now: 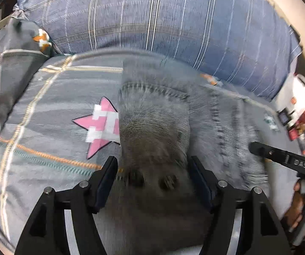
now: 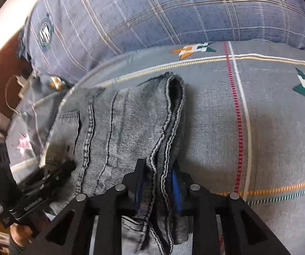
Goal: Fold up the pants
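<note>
Pants (image 2: pixel 120 123) of grey denim lie on the bed cover (image 2: pixel 269 127), in front of a big blue pillow (image 2: pixel 152 10). They look folded over at least once, since two hems sit stacked at the far end, so the job seems partly done and more folds are likely left. The right gripper (image 2: pixel 157 176) is pinched tight on the stacked edges at the near end. The left gripper (image 1: pixel 153 170) has its fingers wide apart with cloth bunched between them, but the picture is blurry, so I cannot tell if it squeezes the cloth.
</note>
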{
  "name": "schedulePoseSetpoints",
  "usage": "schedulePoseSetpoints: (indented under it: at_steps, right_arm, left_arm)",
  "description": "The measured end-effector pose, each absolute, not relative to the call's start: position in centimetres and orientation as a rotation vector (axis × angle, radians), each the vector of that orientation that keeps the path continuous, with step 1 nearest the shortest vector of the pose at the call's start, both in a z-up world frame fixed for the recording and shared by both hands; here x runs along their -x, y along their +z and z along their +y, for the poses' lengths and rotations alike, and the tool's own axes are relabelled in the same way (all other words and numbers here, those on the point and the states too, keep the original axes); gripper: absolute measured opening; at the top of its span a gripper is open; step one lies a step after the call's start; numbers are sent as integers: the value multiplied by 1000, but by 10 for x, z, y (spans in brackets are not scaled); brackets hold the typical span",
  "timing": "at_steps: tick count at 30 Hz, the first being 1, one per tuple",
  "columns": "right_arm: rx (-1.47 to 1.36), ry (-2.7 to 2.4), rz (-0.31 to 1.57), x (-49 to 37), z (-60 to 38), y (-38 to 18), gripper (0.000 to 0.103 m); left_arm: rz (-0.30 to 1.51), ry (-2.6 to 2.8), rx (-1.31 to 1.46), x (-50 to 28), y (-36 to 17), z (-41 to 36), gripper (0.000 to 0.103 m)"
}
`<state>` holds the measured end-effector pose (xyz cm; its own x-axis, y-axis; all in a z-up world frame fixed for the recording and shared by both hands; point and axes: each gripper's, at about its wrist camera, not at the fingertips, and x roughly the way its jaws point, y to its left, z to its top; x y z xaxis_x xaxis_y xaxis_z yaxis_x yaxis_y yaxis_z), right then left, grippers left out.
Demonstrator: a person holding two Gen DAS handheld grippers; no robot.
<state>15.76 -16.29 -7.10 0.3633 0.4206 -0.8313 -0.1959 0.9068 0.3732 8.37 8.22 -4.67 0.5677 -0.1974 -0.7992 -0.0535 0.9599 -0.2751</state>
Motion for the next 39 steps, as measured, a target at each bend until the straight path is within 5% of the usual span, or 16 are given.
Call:
schedulePoseSetpoints:
  at_steps: [5,10,13,15,17,19,39]
  right_arm:
    - [-272,494,1000,-116,-165,-22,30]
    - [-243,534,1158,-107,-149,-69,36]
    - [-254,509,1153,-104,-152,-65,37]
    - [-176,489,1071,-90,-151,-31,74]
    - [-78,430,947,-68,-153,3,92]
    - [-36,400,875,-51,-155,23,102]
    - [205,305,911,-13,-164,19,103]
  left_arm:
    - [823,-97,219,-41,-15,76,78]
    - [993,-68,164,-63,-68,56,82]
    - [913,-18,160,-47,-31,54,81]
    - [811,-4,119,-29,-3,48,86]
    - [773,42,106,-19,9,43,99]
    - [757,58,108,-12,15,39,99]
    - [782,93,49,4,26,26,100]
